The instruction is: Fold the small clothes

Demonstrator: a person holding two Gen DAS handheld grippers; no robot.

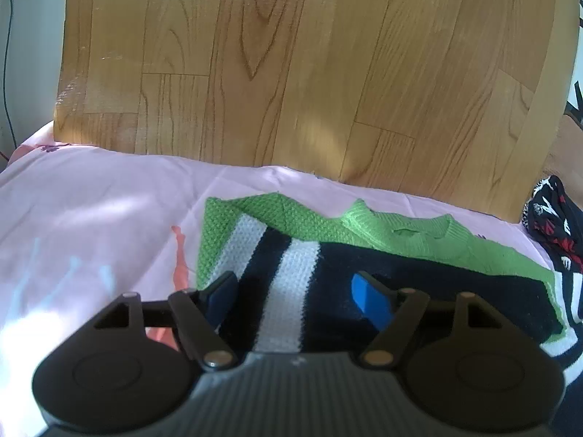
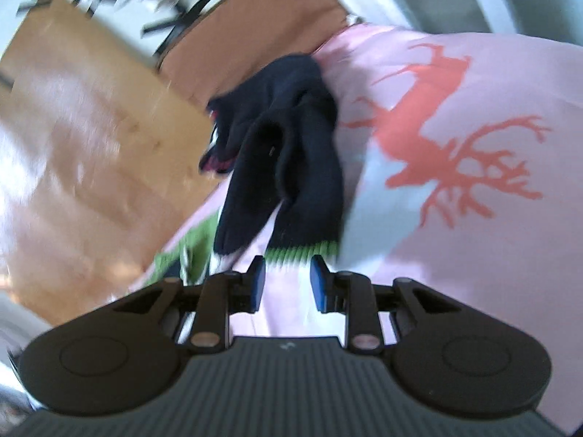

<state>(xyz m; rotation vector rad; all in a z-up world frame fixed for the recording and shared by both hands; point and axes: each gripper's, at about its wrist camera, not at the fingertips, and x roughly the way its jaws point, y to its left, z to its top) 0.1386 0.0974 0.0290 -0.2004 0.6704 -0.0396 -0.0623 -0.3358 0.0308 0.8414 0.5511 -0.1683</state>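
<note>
left tool (image 1: 295, 295): open, nothing pinched, over the striped sweater (image 1: 291, 273) | sweater: flat on the pink sheet (image 1: 91, 218) | right tool (image 2: 286, 284): open a little, empty, just below the sweater's dark sleeve (image 2: 291, 167)

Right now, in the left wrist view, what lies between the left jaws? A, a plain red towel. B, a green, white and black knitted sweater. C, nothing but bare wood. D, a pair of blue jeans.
B: the knitted sweater with green, white and black stripes lies on the pink sheet between the open jaws.
</note>
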